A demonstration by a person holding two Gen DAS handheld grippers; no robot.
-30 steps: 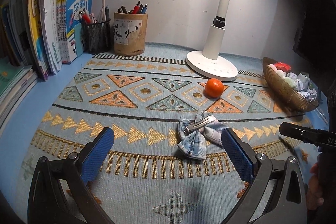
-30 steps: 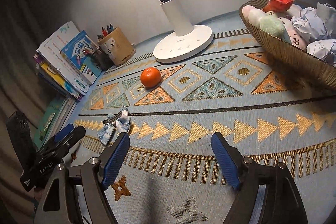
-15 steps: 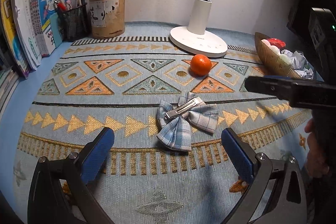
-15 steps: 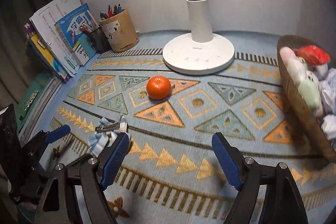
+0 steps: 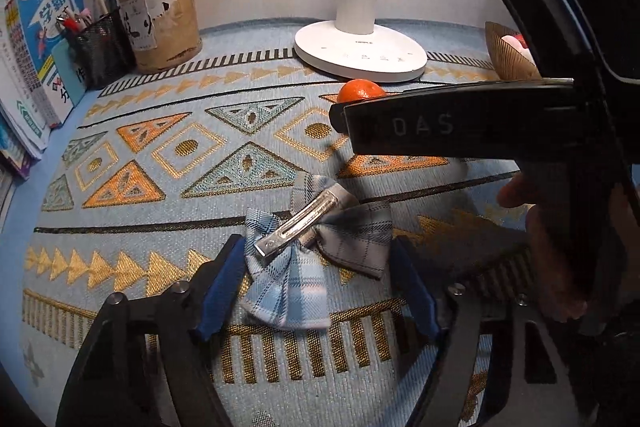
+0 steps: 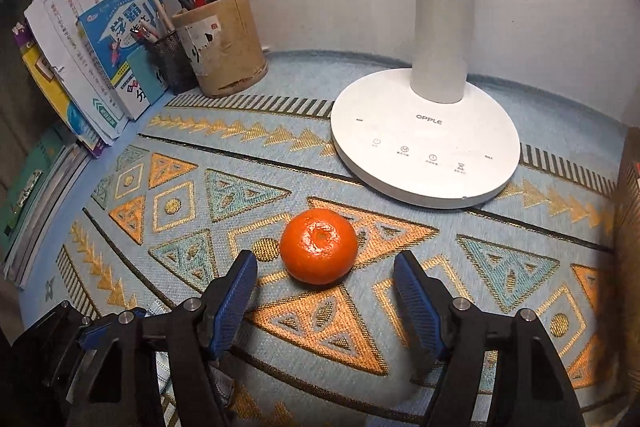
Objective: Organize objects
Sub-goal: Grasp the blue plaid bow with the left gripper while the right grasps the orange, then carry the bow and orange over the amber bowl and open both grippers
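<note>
Between the left gripper's wide-open jaws lies the plaid bow clip, ungripped. Just ahead of the right gripper's spread, empty jaws sits the orange.

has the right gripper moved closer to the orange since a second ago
Yes. In the right wrist view the right gripper has come forward toward the lamp base; the orange now sits just ahead of its open fingers, untouched.

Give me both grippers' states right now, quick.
Left gripper: open, jaws either side of the plaid hair bow, not clamped.
Right gripper: open, empty, just short of the orange.
</note>
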